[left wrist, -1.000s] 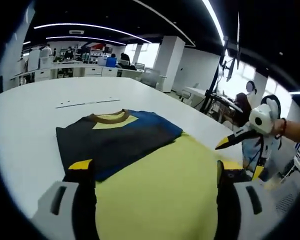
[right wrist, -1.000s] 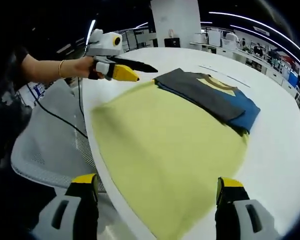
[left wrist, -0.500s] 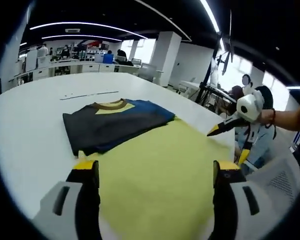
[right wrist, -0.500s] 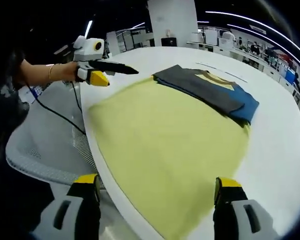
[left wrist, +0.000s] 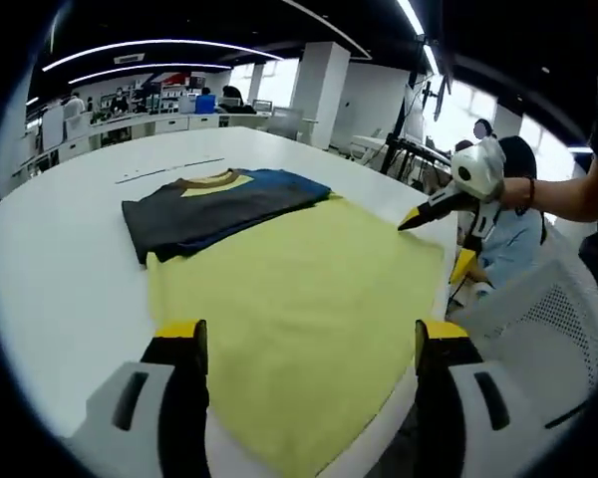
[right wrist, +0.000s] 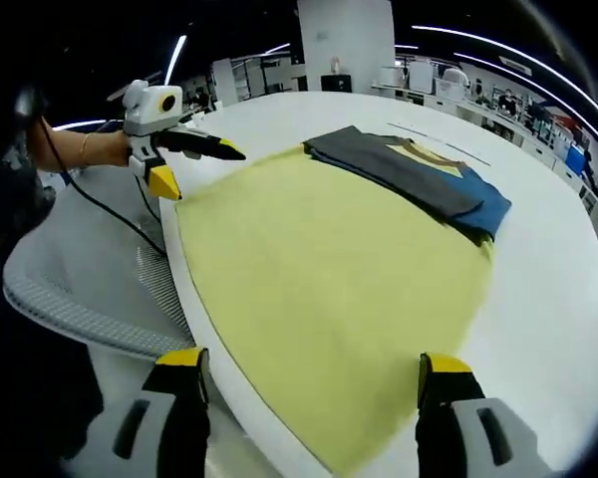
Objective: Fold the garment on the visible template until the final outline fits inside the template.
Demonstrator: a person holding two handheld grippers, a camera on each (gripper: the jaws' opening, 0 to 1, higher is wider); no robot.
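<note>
on white table (left wrist: 50,259) amid open office, folded garment (left wrist: 214,207), yellow template (left wrist: 299,299)

Yellow template (left wrist: 299,319): matt cloth. Garment (left wrist: 214,207): soft matt fabric, dk grey/blue. Surface (left wrist: 50,269): smooth white, slight sheen. Chair (right wrist: 80,309): mesh.

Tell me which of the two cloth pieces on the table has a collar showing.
The dark grey and blue folded garment, lying at the far end of the plain yellow sheet. A brown neckband with yellow inside shows at its far edge; the yellow sheet has none.
</note>
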